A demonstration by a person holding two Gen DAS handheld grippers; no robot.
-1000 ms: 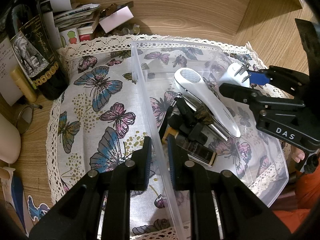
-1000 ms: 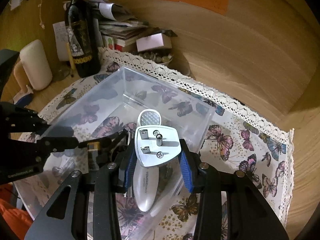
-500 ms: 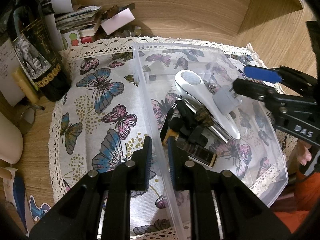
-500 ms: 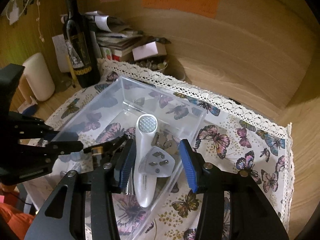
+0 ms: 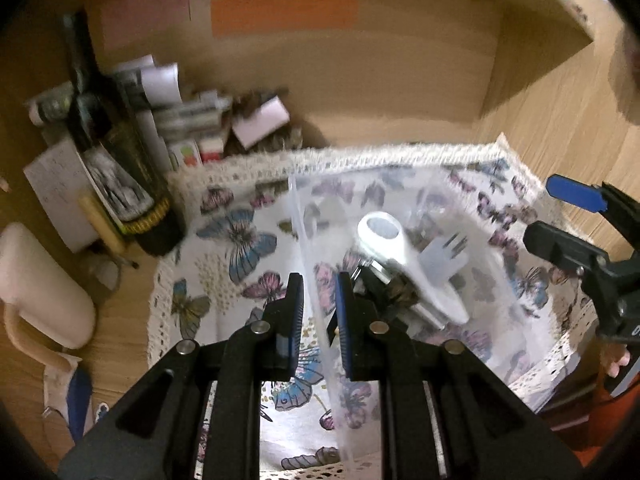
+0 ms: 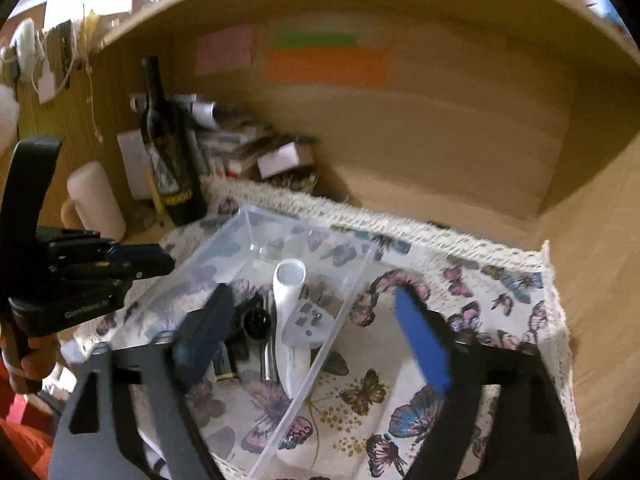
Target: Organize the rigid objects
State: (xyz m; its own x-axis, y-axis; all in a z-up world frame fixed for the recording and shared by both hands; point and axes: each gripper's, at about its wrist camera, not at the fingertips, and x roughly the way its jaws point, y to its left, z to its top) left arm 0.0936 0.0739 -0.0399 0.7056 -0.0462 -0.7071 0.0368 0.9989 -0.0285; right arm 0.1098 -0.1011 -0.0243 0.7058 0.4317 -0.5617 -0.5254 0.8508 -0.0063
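Observation:
A clear plastic bin (image 5: pixel 316 280) (image 6: pixel 352 304) sits on a butterfly-print cloth (image 5: pixel 236 240) (image 6: pixel 480 304). Inside lie a long white device (image 5: pixel 404 264) (image 6: pixel 288 308), a white three-pin plug (image 5: pixel 444 258) (image 6: pixel 308 322) resting on it, and several dark items (image 6: pixel 256 322). My left gripper (image 5: pixel 318 320) straddles the bin's left wall, its jaws narrowly apart, not clamped on the wall. My right gripper (image 6: pixel 312 344) is wide open and empty, raised above the bin's near right side; it also shows in the left wrist view (image 5: pixel 576 208).
A dark wine bottle (image 5: pixel 120 168) (image 6: pixel 168 152), stacked papers and small boxes (image 5: pixel 192 120) stand at the back left. A cream mug (image 5: pixel 36 280) (image 6: pixel 96 200) is at left. Wooden walls close the back and right.
My right gripper released the white plug into the bin, opened wide and pulled back upward. My left gripper lifted and tilted up, its jaws a little wider apart.

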